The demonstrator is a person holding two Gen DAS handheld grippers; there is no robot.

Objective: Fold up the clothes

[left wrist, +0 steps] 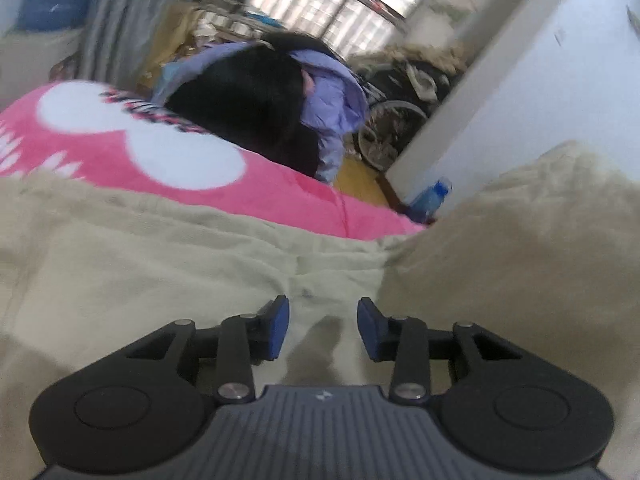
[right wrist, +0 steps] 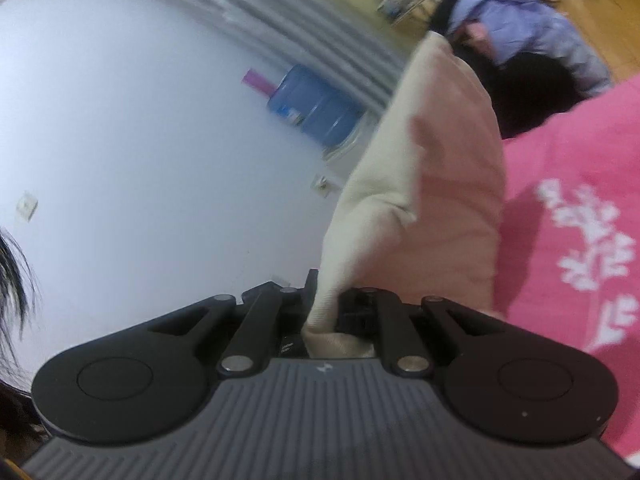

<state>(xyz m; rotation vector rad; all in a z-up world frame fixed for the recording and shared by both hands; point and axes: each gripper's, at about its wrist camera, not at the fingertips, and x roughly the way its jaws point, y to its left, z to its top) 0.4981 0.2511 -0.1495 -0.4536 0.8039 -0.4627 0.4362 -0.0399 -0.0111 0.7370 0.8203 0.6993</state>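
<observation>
A cream fleece garment (left wrist: 160, 264) lies spread over a pink blanket (left wrist: 120, 148) with white shapes. My left gripper (left wrist: 323, 328) hovers just above the cloth, open, with nothing between its blue pads (left wrist: 280, 326). On the right of that view a fold of the same garment rises up. In the right wrist view my right gripper (right wrist: 326, 304) is shut on an edge of the cream garment (right wrist: 420, 184), which hangs lifted in front of it above the pink blanket (right wrist: 568, 208).
A person in a lilac jacket (left wrist: 332, 96) with dark hair bends at the far side of the bed. A blue bottle (left wrist: 430, 198) stands on the floor by a white wall. A blue water jug (right wrist: 316, 106) sits by a curtain.
</observation>
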